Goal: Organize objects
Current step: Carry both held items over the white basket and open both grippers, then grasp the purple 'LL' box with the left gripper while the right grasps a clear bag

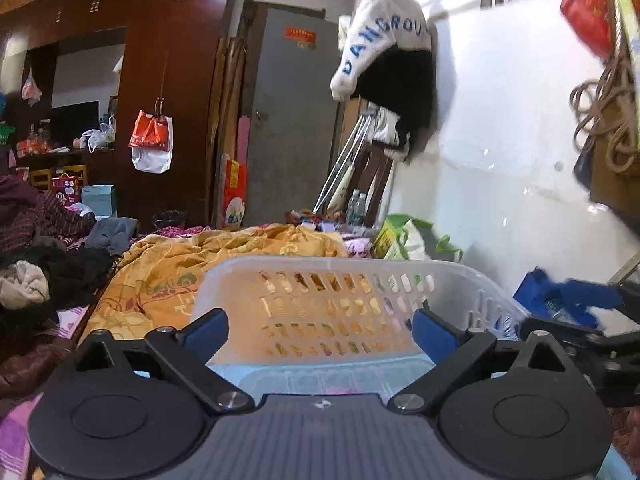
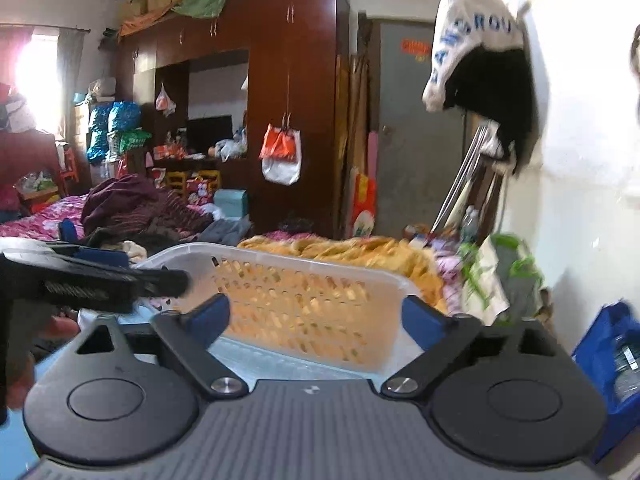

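Both claws gape wide and hold nothing: my left claw (image 1: 320, 330) and my right claw (image 2: 316, 318) each frame the white slotted basket (image 1: 340, 304), which lies just ahead, mid-frame, before the yellow quilt (image 1: 192, 256).

Basket (image 1: 320, 304) floor hidden behind gripper body below the jaws; blue bag (image 2: 612, 360) right of jaws blurred, edge-cropped.
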Motion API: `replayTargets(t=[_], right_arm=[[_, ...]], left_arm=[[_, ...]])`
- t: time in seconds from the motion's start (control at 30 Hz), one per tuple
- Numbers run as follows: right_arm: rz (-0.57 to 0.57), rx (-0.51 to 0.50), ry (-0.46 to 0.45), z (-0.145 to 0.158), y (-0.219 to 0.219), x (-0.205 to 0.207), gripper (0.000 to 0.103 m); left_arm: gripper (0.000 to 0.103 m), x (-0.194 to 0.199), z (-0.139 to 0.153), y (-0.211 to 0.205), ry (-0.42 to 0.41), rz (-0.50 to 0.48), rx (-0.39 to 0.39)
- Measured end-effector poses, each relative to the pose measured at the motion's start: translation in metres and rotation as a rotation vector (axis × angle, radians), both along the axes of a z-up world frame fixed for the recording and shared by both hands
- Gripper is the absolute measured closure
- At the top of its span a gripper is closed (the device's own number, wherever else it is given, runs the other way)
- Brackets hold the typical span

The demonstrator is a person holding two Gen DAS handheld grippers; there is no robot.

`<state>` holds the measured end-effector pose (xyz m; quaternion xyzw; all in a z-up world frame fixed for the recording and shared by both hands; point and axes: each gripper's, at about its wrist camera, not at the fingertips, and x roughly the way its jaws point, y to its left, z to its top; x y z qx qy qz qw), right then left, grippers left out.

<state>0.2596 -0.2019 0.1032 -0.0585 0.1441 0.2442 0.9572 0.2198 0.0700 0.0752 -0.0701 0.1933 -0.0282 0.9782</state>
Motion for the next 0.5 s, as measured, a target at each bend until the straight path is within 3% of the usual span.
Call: replayTargets(t=[0.1,0.27,0.4,0.5], right_arm=[[0.025,0.062,0.0,-0.013,-0.03,-0.034,0.0],[-0.016,0.135,-0.013,-0.052,-0.08,-0.089,0.0],[-0.006,0.17,0.025,-0.081,-0.097,-0.109,0.0],[-0.005,0.159,0.042,-0.091,-0.096,-0.111,0.0]], left_arm=[[0.0,-0.044,-0.009,0.01,-0.084,0.008,-0.027],[0.0,-0.105,-0.034,0.013,-0.093,-0.012,0.038],[0.002,-0.149,-0.061,0.015,-0.111,-0.081,-0.069],[0.003,-0.176,-0.074,-0.002,-0.138,-0.089,-0.045]])
